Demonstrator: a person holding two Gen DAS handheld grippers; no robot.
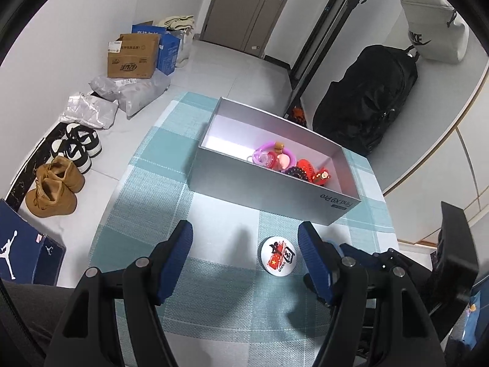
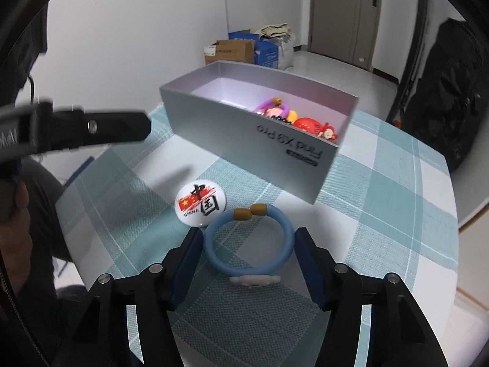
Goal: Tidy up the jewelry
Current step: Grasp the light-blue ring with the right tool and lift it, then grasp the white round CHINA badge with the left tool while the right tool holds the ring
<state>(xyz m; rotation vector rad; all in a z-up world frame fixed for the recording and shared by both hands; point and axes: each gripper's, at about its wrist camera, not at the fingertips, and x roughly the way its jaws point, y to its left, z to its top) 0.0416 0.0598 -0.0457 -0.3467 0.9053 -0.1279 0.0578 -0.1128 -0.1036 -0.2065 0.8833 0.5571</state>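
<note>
**Blue bracelet next, badge still waiting**

The right gripper is closest to the camera, and its jaws sit on both sides of a blue bracelet. The blue pads look like they touch the ring's sides, so it seems to be gripping the bracelet, which lies flat on the checked cloth of the table. The bracelet has two small brown beads at its far side and a pale charm at its near side.

Just beside the bracelet lies a round white badge with a red flag on it. The left gripper hangs over the cloth with its jaws open and nothing between them. The badge is near its right pad.

Behind them stands a silver box. Some pieces are already inside, at one end: a purple ring and some red trinkets.

So part of the job looks done. The bracelet and the badge are still outside the box.
</note>
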